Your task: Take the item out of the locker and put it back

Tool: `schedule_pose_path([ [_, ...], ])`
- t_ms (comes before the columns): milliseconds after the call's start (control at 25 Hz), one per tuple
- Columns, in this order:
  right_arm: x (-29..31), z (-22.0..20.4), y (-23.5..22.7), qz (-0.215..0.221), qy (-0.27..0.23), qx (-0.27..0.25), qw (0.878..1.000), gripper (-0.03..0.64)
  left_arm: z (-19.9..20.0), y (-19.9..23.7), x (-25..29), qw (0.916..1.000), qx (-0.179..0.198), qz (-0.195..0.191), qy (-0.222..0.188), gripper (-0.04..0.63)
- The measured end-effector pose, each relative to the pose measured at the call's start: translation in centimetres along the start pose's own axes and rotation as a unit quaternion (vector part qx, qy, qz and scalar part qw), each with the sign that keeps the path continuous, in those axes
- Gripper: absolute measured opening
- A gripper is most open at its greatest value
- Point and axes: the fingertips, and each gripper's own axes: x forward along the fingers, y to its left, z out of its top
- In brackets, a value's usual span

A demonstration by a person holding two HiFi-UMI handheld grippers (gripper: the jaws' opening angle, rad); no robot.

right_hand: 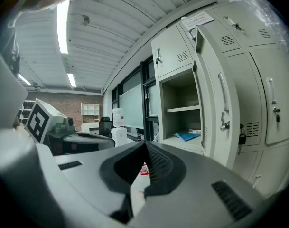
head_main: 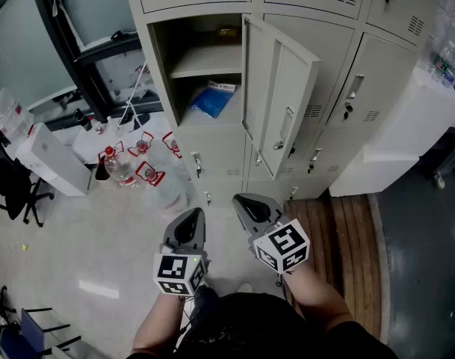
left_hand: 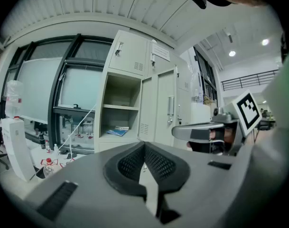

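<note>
In the open locker [head_main: 158, 66], on its lower shelf, lies the blue packet [head_main: 211, 102], right of that shelf's middle. The door [head_main: 283, 96] stands swung out to the right. Both claws are held low in front of the person, well apart from the locker and side by side, noses toward it.

The left claw [head_main: 193, 214] is closed on nothing. Its own view shows the two ribbed pads [left_hand: 131, 164] meeting at the tip, with only floor and locker front beyond them. The right claw [head_main: 247, 200] is closed and empty too, and its view shows the pads brought together in the same way.

Only the head view takes in the floor. There, water bottles [head_main: 121, 167] with red labels stand left of the lockers, a white box [head_main: 54, 161] sits further left, and a wooden pallet [head_main: 345, 234] lies at the right. It alone looks down on the marker cubes [head_main: 179, 272] and on a small brown thing [head_main: 227, 31] at the back of the upper shelf.

The left gripper view shows what the head view cannot: the packet from the side, lying flat near the shelf's front edge, and the right claw in profile at the right. The right gripper view shows the door edge-on with its handle [right_hand: 223, 126]. It also shows ceiling lights [right_hand: 62, 26] and a brick wall [right_hand: 63, 101] far off behind the left claw.
</note>
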Motion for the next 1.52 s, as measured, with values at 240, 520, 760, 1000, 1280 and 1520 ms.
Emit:
schedule_pose_path([
  [240,0.1,-0.1,-0.1,0.001,-0.004,0.004,1.0,0.0,0.0,0.0,0.1,1.0,-0.001,-0.002,-0.002,0.005],
  [520,0.3,-0.1,0.3,0.003,-0.009,0.01,1.0,0.001,-0.3,0.4,-0.2,1.0,-0.002,-0.002,-0.001,0.005],
  [760,1.3,0.1,1.1,0.009,-0.008,0.007,1.0,0.001,-0.2,1.4,-0.7,1.0,-0.004,0.002,-0.004,0.005],
  [1000,3.1,0.6,2.0,0.011,-0.008,0.006,1.0,0.0,0.2,3.4,-1.2,0.9999,-0.006,0.007,-0.008,0.005],
  [1280,6.3,0.7,2.5,0.005,0.002,0.006,1.0,0.001,0.2,6.4,-0.8,1.0,-0.007,0.001,-0.002,0.005],
  [1520,10.0,0.5,2.4,-0.007,0.013,0.008,1.0,0.001,0.2,9.3,0.6,0.9997,-0.003,-0.021,0.007,0.005],
])
